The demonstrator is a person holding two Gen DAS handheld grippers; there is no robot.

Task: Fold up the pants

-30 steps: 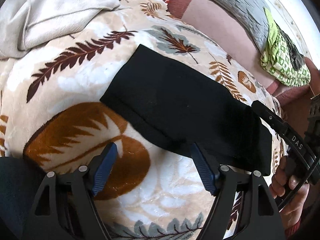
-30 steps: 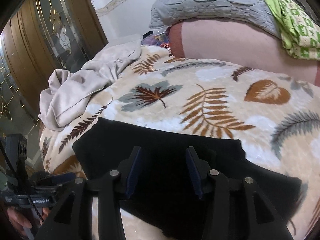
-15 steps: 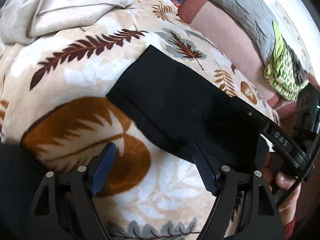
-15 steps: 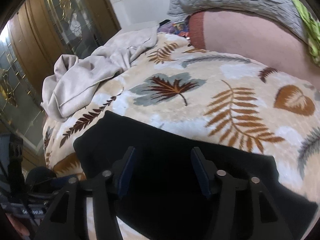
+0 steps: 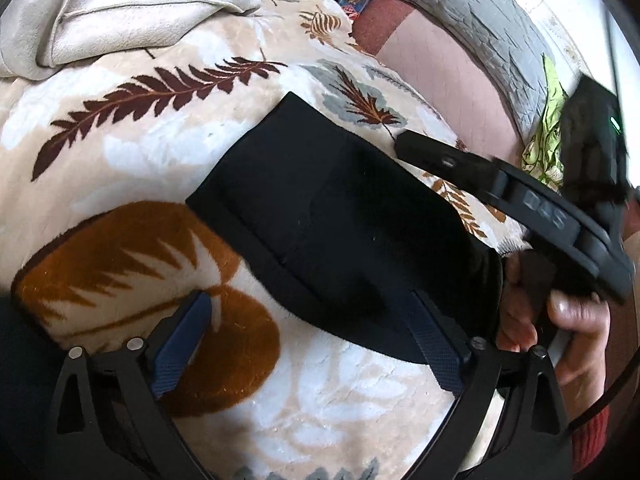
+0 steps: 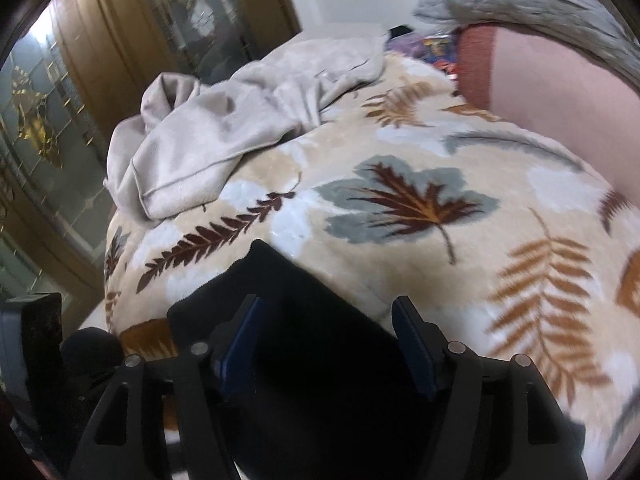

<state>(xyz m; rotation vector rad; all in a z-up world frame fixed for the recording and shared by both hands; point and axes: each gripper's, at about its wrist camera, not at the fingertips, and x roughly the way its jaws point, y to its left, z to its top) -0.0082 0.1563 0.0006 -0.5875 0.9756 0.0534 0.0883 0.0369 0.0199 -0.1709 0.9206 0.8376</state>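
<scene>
Both grippers gape wide, empty — left gripper [image 5: 308, 338] and right gripper [image 6: 326, 344] over folded pants [image 5: 340, 216], frame centre; I'd judge one tidying fold remains.

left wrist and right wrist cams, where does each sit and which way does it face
Left wrist: on the left tongs, looking down over the black pants on the leaf blanket; the right tongs and right hand show at its right edge.
Right wrist: on the right tongs, facing across the pants toward the beige cloth and wooden door.
Shared: pants, leaf blanket, beige cloth, grey pillow.
</scene>
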